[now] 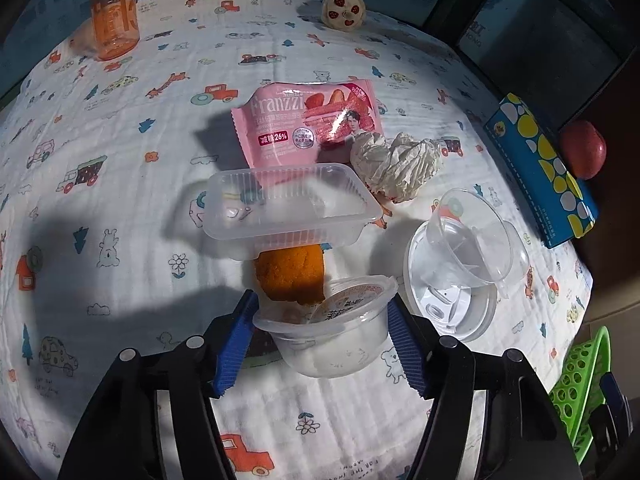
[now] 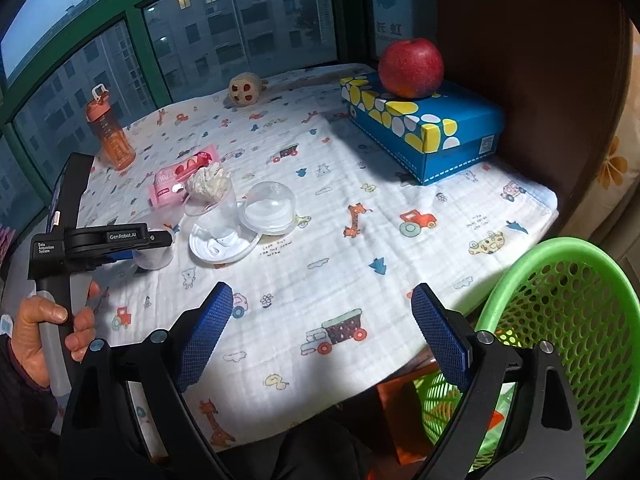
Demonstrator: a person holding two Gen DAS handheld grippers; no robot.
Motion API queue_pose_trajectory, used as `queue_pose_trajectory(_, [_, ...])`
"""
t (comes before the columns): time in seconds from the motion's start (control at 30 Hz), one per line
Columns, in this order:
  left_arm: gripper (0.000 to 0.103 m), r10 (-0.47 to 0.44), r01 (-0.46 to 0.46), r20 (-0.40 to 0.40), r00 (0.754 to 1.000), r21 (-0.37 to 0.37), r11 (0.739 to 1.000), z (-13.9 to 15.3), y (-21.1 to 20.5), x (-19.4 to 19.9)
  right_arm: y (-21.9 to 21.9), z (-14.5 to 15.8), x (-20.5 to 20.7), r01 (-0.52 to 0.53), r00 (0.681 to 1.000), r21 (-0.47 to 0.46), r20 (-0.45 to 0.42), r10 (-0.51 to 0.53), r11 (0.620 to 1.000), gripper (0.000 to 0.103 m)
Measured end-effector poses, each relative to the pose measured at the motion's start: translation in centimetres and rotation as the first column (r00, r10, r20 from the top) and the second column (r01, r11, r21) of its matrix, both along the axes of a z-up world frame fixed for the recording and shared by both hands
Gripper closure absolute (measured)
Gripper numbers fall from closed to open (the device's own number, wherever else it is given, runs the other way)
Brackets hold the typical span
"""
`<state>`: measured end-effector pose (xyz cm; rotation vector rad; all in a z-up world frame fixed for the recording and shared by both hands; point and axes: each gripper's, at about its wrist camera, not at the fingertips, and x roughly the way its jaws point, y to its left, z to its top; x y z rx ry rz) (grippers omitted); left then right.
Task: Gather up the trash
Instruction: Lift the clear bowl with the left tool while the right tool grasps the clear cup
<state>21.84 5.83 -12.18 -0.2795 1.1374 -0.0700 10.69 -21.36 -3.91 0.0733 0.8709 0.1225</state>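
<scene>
My left gripper (image 1: 322, 334) is shut on a small clear plastic cup (image 1: 326, 330) with a peeled lid, low over the cloth. Just beyond it lie an orange peel (image 1: 290, 276), a clear plastic tray (image 1: 288, 206), a pink snack wrapper (image 1: 310, 122) and a crumpled tissue (image 1: 396, 166). A clear cup lies tipped on a white lid (image 1: 452, 280) to the right. My right gripper (image 2: 322, 340) is open and empty above the table's near edge, beside the green mesh basket (image 2: 560, 320). The left gripper's body (image 2: 80, 240) and the held cup (image 2: 154, 258) show in the right wrist view.
An orange water bottle (image 1: 114, 12) and a round toy (image 1: 344, 10) stand at the far side. A blue dotted box (image 2: 420, 120) with a red apple (image 2: 411, 67) on it sits at the right. A clear dome lid (image 2: 272, 206) rests mid-table. Windows lie behind.
</scene>
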Motion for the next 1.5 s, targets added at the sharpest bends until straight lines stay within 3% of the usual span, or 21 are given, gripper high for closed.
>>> queue_pose_trajectory(0.7, [0.041, -0.039, 0.039, 0.106, 0.994, 0.0, 0.999, 4.2, 3.2, -4.3, 6.3, -1.1, 6.5, -0.163, 0.986, 0.054, -0.023, 0.164, 0.985, 0.013])
queue_pose_trajectory(1.0, [0.041, -0.026, 0.024, 0.138, 0.99, 0.015, 1.0, 5.4, 4.9, -5.1, 10.1, -2.5, 9.7, -0.255, 0.966, 0.0, -0.042, 0.255, 0.967, 0.013])
queue_pose_trajectory(1.43, [0.041, -0.026, 0.024, 0.144, 0.989, 0.013, 1.0, 5.6, 5.6, -4.9, 12.9, -4.2, 12.9, -0.279, 0.959, -0.097, -0.079, 0.272, 0.955, 0.016])
queue_pose_trajectory(1.5, [0.041, -0.028, 0.025, 0.146, 0.989, 0.018, 1.0, 5.5, 5.6, -4.9, 13.3, -4.4, 13.0, -0.283, 0.958, -0.105, -0.082, 0.275, 0.953, 0.021])
